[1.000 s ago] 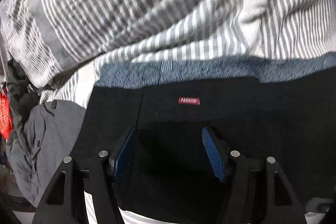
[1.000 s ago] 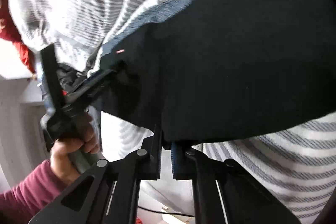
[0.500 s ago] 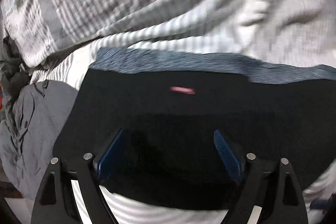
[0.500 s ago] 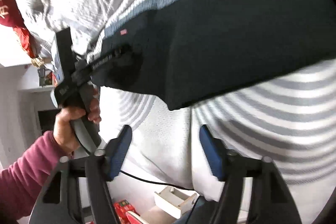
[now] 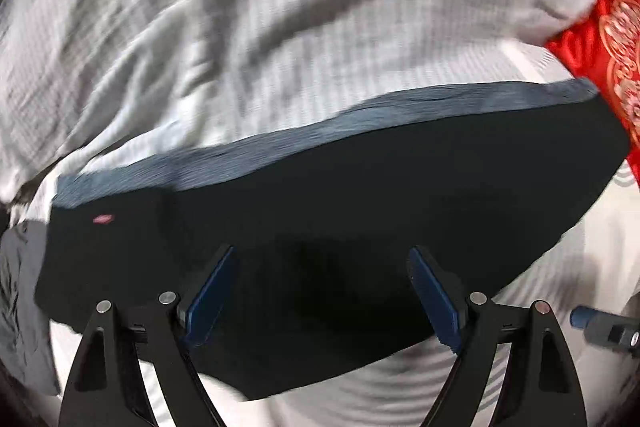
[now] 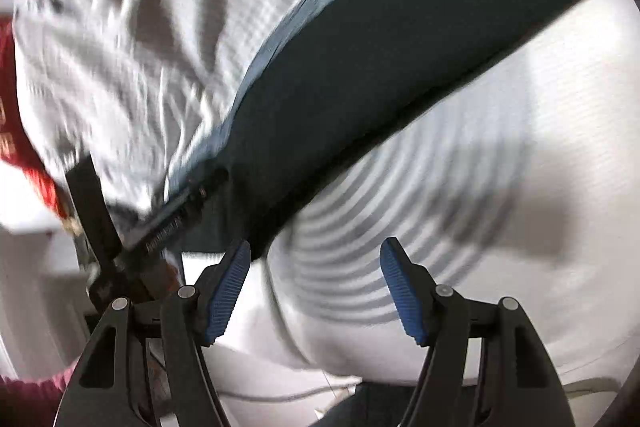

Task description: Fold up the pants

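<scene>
Left wrist view: folded black pants [image 5: 360, 227] flat on striped bedsheet [image 5: 280, 47], left gripper [image 5: 320, 291] released above them, right gripper [image 6: 314, 287] released beside their near edge.

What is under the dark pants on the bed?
The dark pants lie on striped grey-and-white bedding, which shows all around them. Whatever sits directly beneath the pants is covered by the cloth and cannot be seen.
</scene>
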Demonstrator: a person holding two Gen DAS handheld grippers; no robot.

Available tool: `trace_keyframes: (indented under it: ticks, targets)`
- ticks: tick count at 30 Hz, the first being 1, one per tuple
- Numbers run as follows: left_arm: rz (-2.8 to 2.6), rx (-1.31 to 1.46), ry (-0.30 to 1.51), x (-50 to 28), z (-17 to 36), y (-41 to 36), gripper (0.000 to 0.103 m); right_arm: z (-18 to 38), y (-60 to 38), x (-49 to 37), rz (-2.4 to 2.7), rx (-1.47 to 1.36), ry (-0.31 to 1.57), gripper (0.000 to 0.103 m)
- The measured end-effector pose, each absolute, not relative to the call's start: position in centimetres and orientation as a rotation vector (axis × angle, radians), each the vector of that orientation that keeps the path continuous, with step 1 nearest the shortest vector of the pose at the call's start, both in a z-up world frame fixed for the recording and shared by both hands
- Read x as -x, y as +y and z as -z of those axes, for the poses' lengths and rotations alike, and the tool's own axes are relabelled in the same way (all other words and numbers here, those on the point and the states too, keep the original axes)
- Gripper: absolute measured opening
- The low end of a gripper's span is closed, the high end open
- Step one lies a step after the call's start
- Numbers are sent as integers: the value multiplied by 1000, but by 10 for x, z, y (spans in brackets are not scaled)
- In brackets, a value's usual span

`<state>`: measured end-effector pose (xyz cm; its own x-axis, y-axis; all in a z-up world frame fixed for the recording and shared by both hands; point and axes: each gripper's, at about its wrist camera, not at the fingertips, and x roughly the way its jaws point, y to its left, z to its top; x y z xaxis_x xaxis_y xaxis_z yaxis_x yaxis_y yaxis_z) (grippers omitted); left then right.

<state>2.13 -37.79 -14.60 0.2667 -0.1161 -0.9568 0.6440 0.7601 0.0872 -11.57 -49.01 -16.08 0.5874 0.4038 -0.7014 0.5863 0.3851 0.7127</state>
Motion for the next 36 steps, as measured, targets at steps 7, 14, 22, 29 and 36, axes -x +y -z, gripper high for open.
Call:
trace_keyframes:
  ticks: [7, 14, 22, 29, 36]
  targets:
    - [598, -543, 1188, 8, 148, -469, 87, 161, -569, 163, 297, -1337, 819, 72]
    - [561, -580, 1204, 10, 169, -518, 87, 154, -665, 152, 423, -1217, 741, 62]
    - [502, -623, 1228, 18, 189, -530, 87, 178, -726, 184, 518, -1203, 762, 23]
    - [482, -613, 1188, 18, 174, -545, 87, 182, -710, 220, 412, -1302, 682, 67]
    - [424, -553, 1151, 2, 173, -576, 87, 204, -710, 227, 363, -1422, 571, 67]
